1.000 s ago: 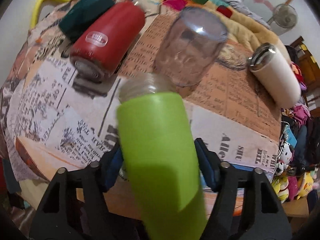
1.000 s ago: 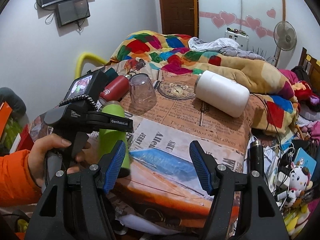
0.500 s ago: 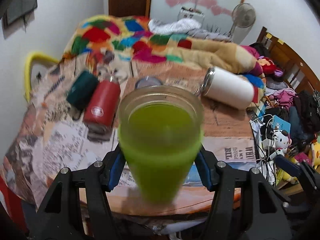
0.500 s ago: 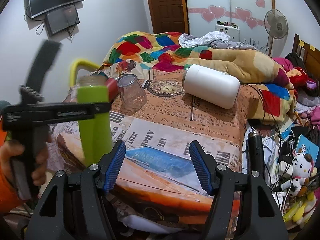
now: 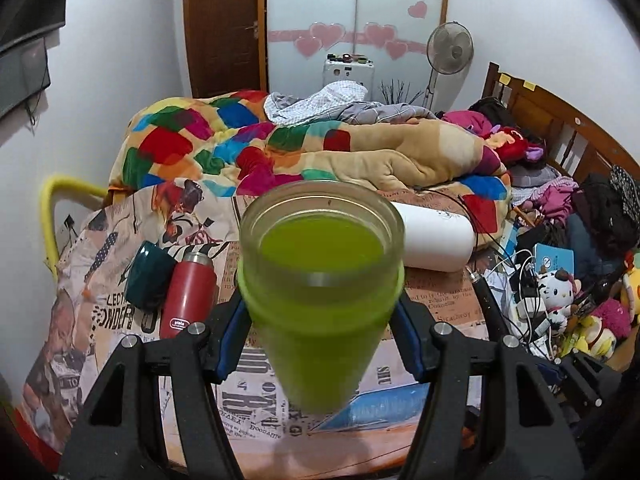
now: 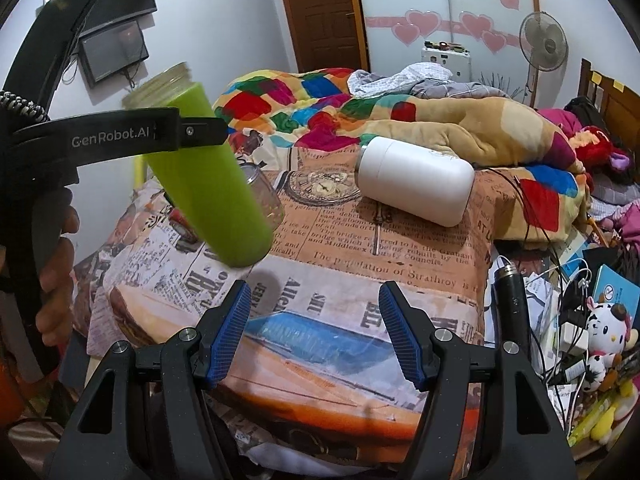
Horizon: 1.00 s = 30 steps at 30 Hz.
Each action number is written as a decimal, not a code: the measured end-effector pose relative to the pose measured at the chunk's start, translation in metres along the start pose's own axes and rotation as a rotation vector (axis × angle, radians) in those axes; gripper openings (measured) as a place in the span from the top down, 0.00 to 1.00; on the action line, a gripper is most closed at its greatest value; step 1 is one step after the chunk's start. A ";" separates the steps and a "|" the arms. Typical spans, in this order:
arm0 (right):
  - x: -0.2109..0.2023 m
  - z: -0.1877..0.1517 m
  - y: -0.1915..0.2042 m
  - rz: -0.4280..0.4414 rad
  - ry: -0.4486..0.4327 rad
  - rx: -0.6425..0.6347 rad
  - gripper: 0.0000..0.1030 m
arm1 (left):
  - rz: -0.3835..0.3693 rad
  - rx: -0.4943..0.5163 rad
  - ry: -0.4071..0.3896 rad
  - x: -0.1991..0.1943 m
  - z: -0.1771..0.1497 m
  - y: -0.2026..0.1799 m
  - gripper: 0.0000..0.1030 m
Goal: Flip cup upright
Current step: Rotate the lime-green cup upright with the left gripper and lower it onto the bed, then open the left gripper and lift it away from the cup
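My left gripper (image 5: 322,322) is shut on a tall green cup (image 5: 320,300) and holds it in the air above the table, mouth up and tilted. In the right wrist view the green cup (image 6: 208,184) hangs over the table's left side, its base clear of the cloth, and the left gripper (image 6: 188,132) clamps it near the rim. My right gripper (image 6: 314,336) is open and empty above the table's front edge, to the right of the cup.
On the newspaper-print tablecloth (image 6: 360,264) lie a white bottle (image 6: 416,180), a red flask (image 5: 188,292) and a dark teal cup (image 5: 148,272). A clear glass cup (image 6: 266,196) stands behind the green cup. A bed with a colourful blanket (image 5: 280,148) lies beyond; clutter lies at right.
My left gripper has lifted the green cup off the table and turned it from mouth-down to mouth-up. The right gripper has stayed open and almost still.
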State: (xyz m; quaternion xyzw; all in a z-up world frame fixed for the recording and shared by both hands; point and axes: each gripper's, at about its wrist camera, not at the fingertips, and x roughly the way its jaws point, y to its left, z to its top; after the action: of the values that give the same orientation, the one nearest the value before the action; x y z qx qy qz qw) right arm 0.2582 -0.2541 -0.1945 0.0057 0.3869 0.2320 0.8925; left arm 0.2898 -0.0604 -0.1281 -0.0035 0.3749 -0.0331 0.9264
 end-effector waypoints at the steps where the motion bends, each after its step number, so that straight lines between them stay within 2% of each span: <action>1: 0.000 0.000 0.000 0.001 0.001 0.002 0.39 | 0.000 0.004 0.002 0.001 -0.002 0.000 0.39; 12: 0.002 -0.003 0.002 0.007 0.010 0.002 0.39 | -0.008 -0.022 0.112 0.033 -0.036 0.006 0.39; 19: -0.007 -0.003 0.009 -0.006 -0.002 -0.019 0.39 | -0.002 0.004 0.120 0.034 -0.035 0.000 0.39; 24: -0.023 0.002 0.011 -0.011 -0.043 -0.014 0.39 | -0.024 0.012 0.086 0.005 -0.033 0.001 0.38; 27: -0.040 0.007 0.014 -0.005 -0.085 -0.003 0.39 | -0.064 0.005 0.047 -0.025 -0.032 0.006 0.38; 30: -0.066 0.014 0.019 -0.002 -0.155 0.001 0.39 | -0.080 0.004 -0.035 -0.066 -0.031 0.011 0.38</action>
State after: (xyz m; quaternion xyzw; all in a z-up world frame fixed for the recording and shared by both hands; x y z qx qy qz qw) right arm 0.2208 -0.2621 -0.1360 0.0236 0.3167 0.2298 0.9200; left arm 0.2219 -0.0448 -0.1052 -0.0172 0.3584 -0.0709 0.9307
